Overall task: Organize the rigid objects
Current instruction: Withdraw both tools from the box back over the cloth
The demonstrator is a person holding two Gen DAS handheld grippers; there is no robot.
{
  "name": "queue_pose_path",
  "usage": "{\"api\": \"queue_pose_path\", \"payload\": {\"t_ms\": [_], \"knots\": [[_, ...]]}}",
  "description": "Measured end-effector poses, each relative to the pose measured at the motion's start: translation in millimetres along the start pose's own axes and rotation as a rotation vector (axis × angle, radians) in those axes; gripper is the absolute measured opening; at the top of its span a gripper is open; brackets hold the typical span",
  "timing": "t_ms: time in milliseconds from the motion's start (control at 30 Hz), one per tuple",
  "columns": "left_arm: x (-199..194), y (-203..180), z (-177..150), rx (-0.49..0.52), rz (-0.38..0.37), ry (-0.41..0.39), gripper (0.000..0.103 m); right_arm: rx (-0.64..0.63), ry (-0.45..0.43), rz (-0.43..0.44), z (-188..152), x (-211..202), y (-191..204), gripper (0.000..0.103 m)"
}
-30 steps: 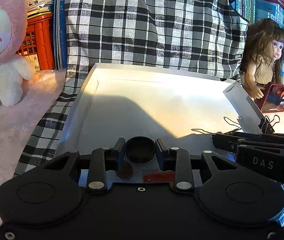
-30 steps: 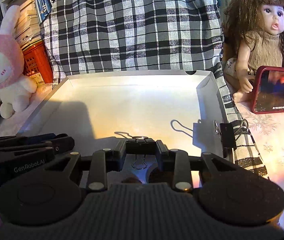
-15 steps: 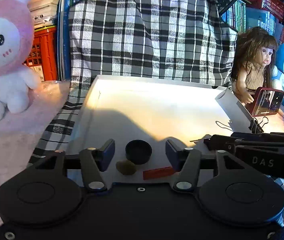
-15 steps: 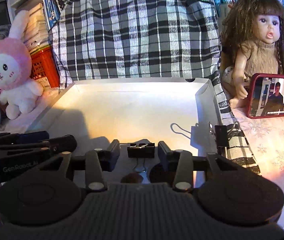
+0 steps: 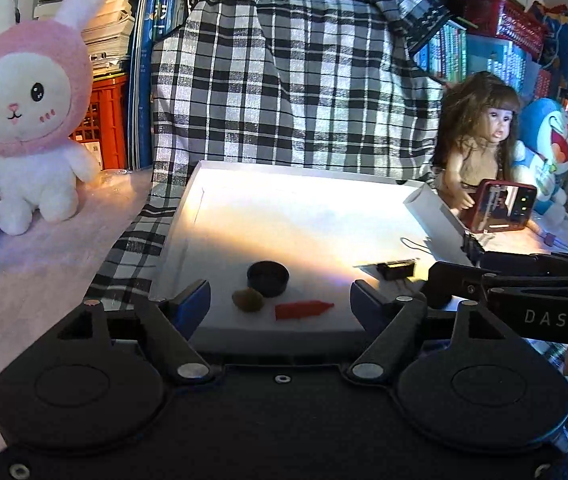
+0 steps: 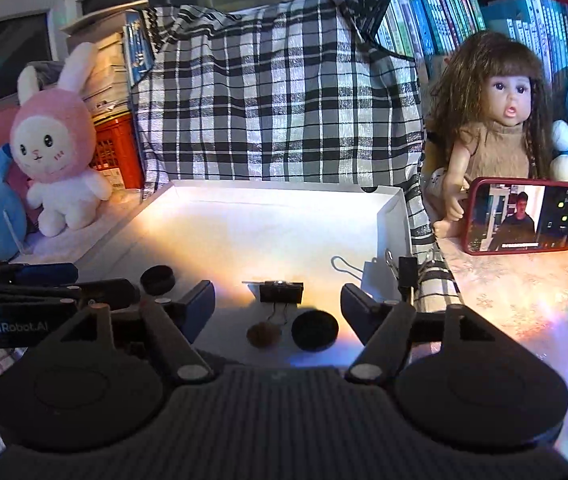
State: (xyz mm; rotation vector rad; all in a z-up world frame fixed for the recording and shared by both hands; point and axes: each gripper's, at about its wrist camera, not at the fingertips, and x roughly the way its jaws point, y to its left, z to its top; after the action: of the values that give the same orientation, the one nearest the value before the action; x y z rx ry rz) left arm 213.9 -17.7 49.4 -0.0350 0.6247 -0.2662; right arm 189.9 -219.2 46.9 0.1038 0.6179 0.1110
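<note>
Tray (image 5: 188,216) of white card, shallow walled, sits on a checked cloth (image 5: 284,92); most of its floor is bare from the middle to the far wall.

Left gripper (image 5: 280,300): jaws opening, standing wide, nothing between the pads. Ahead of it, on the tray floor near the front edge, lie a black round cap (image 5: 268,278), a small brownish lump (image 5: 248,300) just beside it, and a flat red strip (image 5: 304,309) to the right. All three are free of the fingers.

Right gripper (image 6: 278,304): jaws opening, also wide, gripping nothing. A black binder clip (image 6: 280,291) rests on the floor between and slightly beyond its fingertips, apart from both. Nearer the camera lie a brown lump (image 6: 262,334) and a second dark round cap (image 6: 315,330), side by side. In this view the first cap shows at far left, beside the left gripper's fingers.

Edges: right tray wall (image 6: 394,220) stands upright, with another binder clip (image 6: 406,272) clamped on its near end. Left wall is low and runs along the cloth.

Surroundings: pink-hooded rabbit plush (image 5: 28,108) well left of the tray; doll (image 6: 500,120) and a red-cased phone (image 6: 524,216) just right of it, on the tabletop.
</note>
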Motion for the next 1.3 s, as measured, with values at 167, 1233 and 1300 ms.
{"api": "queue_pose_path", "payload": {"t_ms": [167, 1233, 1300], "knots": [[-20, -6, -13, 0.018, -0.013, -0.010, 0.077, -0.007, -0.014, 0.007, -10, -18, 2, 0.085], [-112, -34, -105, 0.072, 0.019, -0.072, 0.084, -0.155, -0.106, -0.007, -82, -103, 14, 0.096], [-115, -33, -110, 0.072, 0.022, -0.071, 0.084, -0.154, -0.102, -0.008, -86, -104, 13, 0.096]]}}
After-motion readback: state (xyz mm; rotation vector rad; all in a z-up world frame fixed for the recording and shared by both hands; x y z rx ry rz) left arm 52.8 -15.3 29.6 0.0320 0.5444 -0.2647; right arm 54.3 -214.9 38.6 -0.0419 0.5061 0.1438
